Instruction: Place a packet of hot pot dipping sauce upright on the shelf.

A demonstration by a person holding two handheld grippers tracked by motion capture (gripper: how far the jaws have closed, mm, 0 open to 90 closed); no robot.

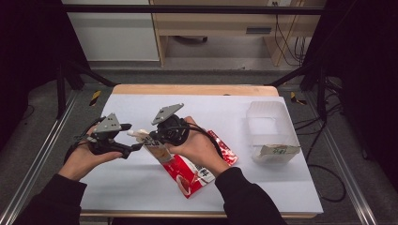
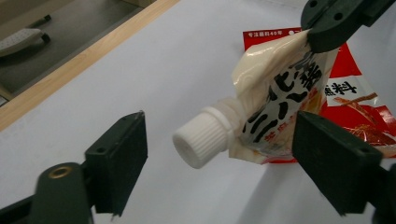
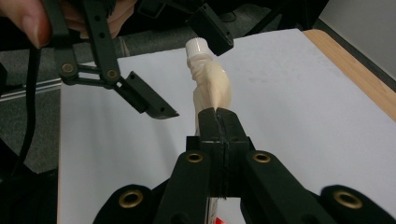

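Cream pouch [image 2: 280, 107] (black lettering), white ribbed cap [image 2: 203, 140], red packet [image 1: 197, 176].

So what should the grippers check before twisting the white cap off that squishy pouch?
1. Right hand-held gripper clamped on the spouted pouch: ok, jaws pinch its flat body.
2. White cap between the left hand-held gripper jaws: ok.
3. Left pads pressing the cap: not ok, there is a gap on both sides.
4. Pouch lifted off the white table: ok.
5. Red packet out of the way: ok, it lies flat below.
6. Cap still screwed on tight: cannot tell.
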